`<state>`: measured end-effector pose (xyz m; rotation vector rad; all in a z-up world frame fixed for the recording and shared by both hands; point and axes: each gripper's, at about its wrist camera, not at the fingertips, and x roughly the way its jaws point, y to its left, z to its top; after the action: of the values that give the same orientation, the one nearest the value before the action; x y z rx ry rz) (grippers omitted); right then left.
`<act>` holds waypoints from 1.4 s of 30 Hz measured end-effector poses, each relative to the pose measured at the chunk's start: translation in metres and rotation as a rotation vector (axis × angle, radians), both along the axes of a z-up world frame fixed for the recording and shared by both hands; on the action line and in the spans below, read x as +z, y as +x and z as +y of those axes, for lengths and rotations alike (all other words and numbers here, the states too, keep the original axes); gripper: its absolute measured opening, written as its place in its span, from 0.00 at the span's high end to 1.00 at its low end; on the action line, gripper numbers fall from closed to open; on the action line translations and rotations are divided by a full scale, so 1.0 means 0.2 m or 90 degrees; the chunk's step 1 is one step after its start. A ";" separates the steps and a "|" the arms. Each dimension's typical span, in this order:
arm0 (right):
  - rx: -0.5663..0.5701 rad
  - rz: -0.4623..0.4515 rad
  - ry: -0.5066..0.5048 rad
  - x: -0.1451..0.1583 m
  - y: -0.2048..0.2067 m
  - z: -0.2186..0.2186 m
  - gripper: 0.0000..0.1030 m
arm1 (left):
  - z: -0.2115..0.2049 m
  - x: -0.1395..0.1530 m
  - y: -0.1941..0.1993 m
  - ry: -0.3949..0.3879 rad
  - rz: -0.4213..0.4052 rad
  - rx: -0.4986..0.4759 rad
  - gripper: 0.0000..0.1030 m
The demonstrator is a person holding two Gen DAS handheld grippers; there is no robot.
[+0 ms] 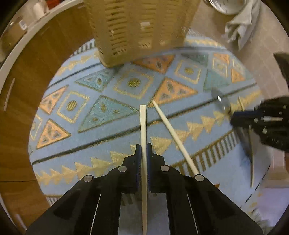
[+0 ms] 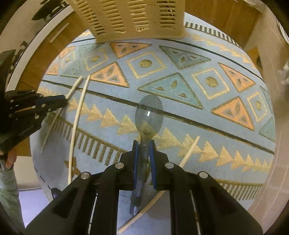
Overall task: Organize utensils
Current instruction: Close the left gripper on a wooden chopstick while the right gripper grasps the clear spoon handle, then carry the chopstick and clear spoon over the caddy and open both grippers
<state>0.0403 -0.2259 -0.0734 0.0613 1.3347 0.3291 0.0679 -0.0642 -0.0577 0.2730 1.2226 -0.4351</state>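
Observation:
My left gripper (image 1: 144, 146) is shut on a pale chopstick (image 1: 143, 123) that sticks out over the blue patterned mat (image 1: 90, 126). A second chopstick (image 1: 171, 133) lies slanted on the mat just to its right. My right gripper (image 2: 144, 142) is shut on the neck of a clear bluish plastic spoon (image 2: 149, 113), bowl pointing forward. A tan slatted basket (image 1: 137, 27) stands at the mat's far edge, also in the right wrist view as the basket (image 2: 130, 16). The left gripper (image 2: 63, 100) appears there at the left with its chopstick (image 2: 74, 87).
A third chopstick (image 2: 189, 151) lies on the mat beneath my right gripper, and a loose one (image 2: 75, 123) lies beside the left. The mat rests on a wooden table (image 1: 27, 90). A grey cloth (image 1: 240, 27) and a metal dish (image 1: 222, 5) sit at the far right.

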 end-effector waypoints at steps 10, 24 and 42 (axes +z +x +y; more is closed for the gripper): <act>0.057 -0.152 0.089 0.28 -0.05 0.06 0.90 | 0.10 0.43 -0.03 -0.193 -0.186 0.060 0.96; -0.002 -0.481 0.212 0.96 0.10 -0.11 0.90 | 0.04 1.02 0.05 -0.364 -0.559 0.159 0.96; -0.161 -0.657 0.063 0.87 0.52 -0.25 0.90 | -0.13 0.88 0.34 -0.293 -0.723 0.225 0.96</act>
<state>0.1434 -0.2764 0.0997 0.1215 0.2812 0.1629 0.1369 -0.0896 0.1184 -0.1092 0.0315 -0.1742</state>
